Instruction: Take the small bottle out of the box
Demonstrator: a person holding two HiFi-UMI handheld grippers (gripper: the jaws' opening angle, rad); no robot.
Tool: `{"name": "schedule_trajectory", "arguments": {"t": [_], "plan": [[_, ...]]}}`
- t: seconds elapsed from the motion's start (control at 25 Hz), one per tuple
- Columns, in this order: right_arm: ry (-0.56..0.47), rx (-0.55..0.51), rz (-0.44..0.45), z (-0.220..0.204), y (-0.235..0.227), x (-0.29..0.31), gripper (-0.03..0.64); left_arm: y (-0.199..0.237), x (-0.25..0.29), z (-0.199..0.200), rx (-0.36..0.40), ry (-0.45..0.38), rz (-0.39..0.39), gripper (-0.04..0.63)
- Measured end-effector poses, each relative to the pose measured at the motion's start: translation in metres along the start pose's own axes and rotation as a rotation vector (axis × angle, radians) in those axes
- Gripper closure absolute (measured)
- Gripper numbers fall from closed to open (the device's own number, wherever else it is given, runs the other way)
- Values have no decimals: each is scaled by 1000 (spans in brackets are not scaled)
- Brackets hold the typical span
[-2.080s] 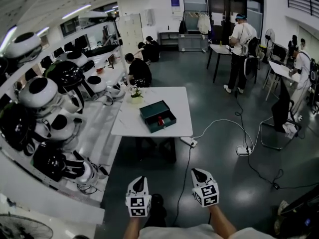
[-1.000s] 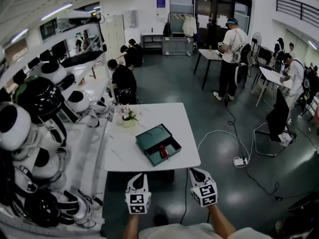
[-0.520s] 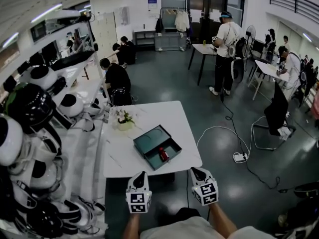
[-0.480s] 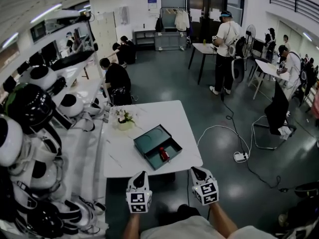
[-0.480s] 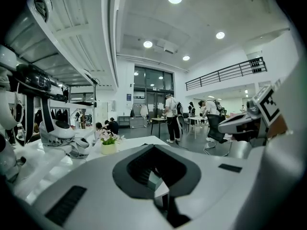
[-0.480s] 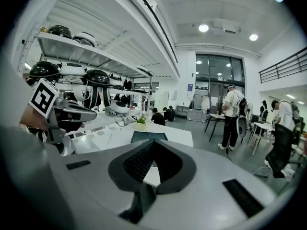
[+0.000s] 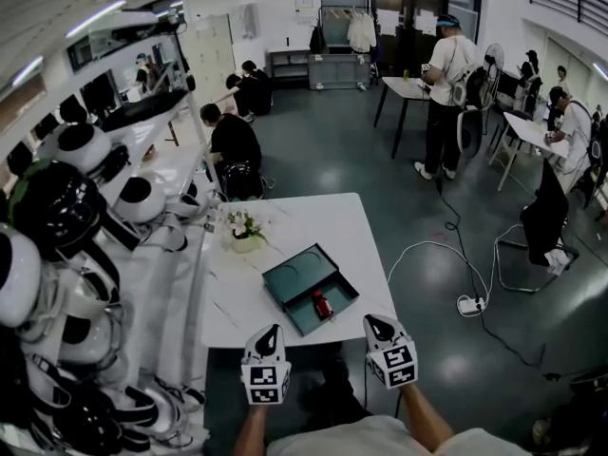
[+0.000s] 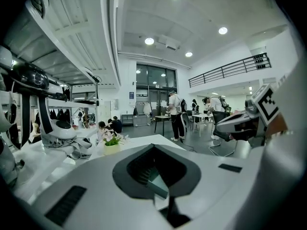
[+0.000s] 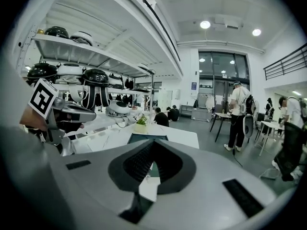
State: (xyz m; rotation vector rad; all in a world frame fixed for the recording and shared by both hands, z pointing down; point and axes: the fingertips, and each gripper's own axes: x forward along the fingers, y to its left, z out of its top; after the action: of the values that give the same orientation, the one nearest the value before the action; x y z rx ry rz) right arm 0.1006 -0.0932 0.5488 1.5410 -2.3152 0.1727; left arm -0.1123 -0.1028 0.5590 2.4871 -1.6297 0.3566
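Observation:
A dark teal box (image 7: 311, 288) lies open on the white table (image 7: 285, 226), near its front edge. The small red bottle (image 7: 323, 304) lies in the box's near half. My left gripper (image 7: 270, 332) and right gripper (image 7: 376, 325) hang side by side just short of the table's front edge, both shut and holding nothing. In the right gripper view the box lid (image 9: 147, 138) shows just past the closed jaws (image 9: 152, 153). The left gripper view has its closed jaws (image 8: 153, 147) pointing over the table; the bottle is hidden there.
A small flower pot (image 7: 245, 234) stands at the table's back left. Shelves of black and white helmets (image 7: 57, 207) run along the left. A person (image 7: 233, 145) crouches behind the table. A power strip and cables (image 7: 472, 304) lie on the floor to the right.
The view has drawn closer to the table, so the box and bottle now sit nearer the grippers. Both grippers keep the same shut pose.

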Motion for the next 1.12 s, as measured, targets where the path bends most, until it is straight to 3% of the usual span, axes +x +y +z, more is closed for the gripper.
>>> {"name": "schedule_trajectory", "arguments": {"t": [0.68,1.12], "plan": [[-16,-2,135,48,-74,160,595,59,141,44,-19,33,129,577],[-11,6,240,70,-103,236,595,89,194,60,-30,65,236,577]]}}
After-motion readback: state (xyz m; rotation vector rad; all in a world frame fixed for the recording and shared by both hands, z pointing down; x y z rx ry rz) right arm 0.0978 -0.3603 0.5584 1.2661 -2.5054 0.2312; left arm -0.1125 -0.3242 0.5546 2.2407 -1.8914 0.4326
